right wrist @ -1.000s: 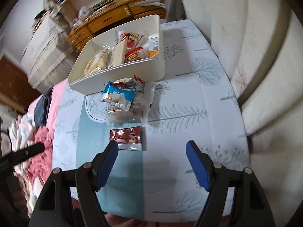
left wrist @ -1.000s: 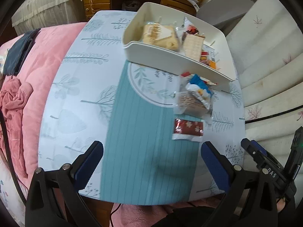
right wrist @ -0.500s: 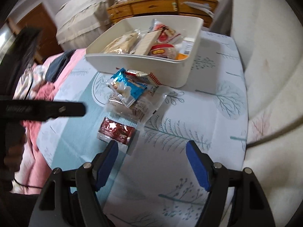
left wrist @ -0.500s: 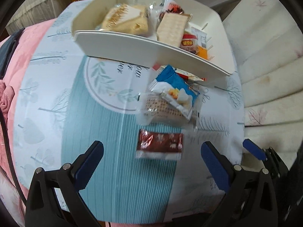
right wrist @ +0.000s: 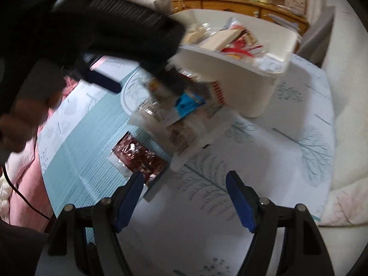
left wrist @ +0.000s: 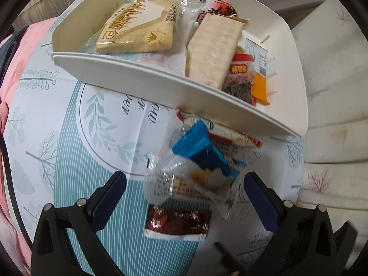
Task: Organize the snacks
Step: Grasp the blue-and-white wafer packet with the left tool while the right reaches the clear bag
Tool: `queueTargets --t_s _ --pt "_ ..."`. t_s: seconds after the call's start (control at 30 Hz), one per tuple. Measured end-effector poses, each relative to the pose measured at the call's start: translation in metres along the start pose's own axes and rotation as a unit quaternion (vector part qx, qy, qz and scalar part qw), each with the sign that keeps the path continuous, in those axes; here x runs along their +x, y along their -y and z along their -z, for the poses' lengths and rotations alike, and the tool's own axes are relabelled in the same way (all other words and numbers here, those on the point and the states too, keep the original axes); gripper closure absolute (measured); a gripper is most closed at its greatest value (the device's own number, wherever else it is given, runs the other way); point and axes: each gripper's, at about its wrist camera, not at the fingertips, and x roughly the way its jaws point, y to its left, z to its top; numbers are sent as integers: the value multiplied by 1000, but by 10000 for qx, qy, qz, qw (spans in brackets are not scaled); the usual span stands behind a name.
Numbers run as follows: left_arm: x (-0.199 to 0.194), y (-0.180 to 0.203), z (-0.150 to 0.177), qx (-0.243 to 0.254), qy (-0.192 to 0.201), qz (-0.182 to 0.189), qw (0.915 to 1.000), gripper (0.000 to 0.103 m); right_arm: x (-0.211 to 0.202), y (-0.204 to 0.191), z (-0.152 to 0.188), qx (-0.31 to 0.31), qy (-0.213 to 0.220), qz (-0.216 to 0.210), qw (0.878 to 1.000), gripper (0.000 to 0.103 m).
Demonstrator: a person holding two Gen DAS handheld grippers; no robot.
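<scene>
Counter: leaf-print cloth (left wrist: 69,151), teal stripes.
Behind: wooden dresser (right wrist: 241,7).
Right: cream sofa (left wrist: 333,105).
Left: pink bedding (right wrist: 20,184).

— Where are the snacks?
— Several packets fill the white bin (left wrist: 142,69). A blue packet (left wrist: 202,151) lies atop a clear wrapper (left wrist: 181,188) just beside it; a dark red packet (left wrist: 177,223) lies flat, nearer.

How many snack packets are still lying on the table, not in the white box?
4 that I can see: a dark red packet nearest, a clear-wrapped cracker pack, a blue packet on top of it, and a red-and-white packet against the white box. More may hide underneath.
</scene>
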Motion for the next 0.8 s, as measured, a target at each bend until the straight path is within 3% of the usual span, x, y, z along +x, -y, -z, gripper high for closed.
queueTargets --t_s 0.2,0.37,0.5,0.8 --pt "7 -5 -8 -176 -121 237 9995 29 25 -23 -4 -218 -206 -157 9994 29" --pt "8 -7 -13 -329 -53 628 9975 53 40 -34 -10 -131 -289 25 9995 29" --pt "6 -7 -17 -340 49 699 9970 64 45 -44 -13 -103 -307 134 9994 29" --pt "-7 -30 -18 -523 102 861 9949 69 54 -62 -17 -122 -476 595 9970 29"
